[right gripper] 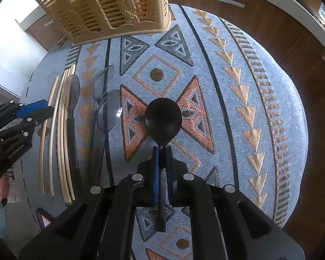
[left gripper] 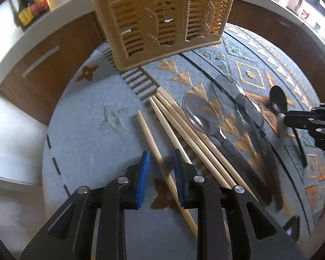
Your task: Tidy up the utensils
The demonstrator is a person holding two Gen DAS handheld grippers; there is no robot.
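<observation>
The right gripper [right gripper: 161, 151] is clenched on the neck of a black spoon [right gripper: 163, 120], just below the bowl, with the handle running back between the pads and the bowl pointing forward over the patterned cloth [right gripper: 238, 99]; the grip looks centred and the spoon sits straight in line with the fingers. The left gripper [left gripper: 161, 173] is released: its blue pads stand apart on either side of a single chopstick [left gripper: 160, 162], with visible gaps on both sides, so nothing is grasped there. The other chopsticks [left gripper: 184, 130] lie just beside it in a tight bundle, and three clear spoons [left gripper: 202, 117] with dark handles lie further right. The tan basket [left gripper: 162, 21] stands upright at the far edge of the cloth, well apart from both grippers; whether it has separate compartments cannot be told from these views. Judgement: the step in hand is carrying the black spoon to the basket while the left side prepares to take the lone chopstick. To do it well, the right hand should lift clear of the cloth before travelling, tilt the spoon so the handle goes down into the basket, and let go only once it is well inside. The left should close squarely on the one chopstick, keeping the right pad from catching the neighbouring bundle. Risk: a thin round stick may roll or pivot if pinched off-centre
</observation>
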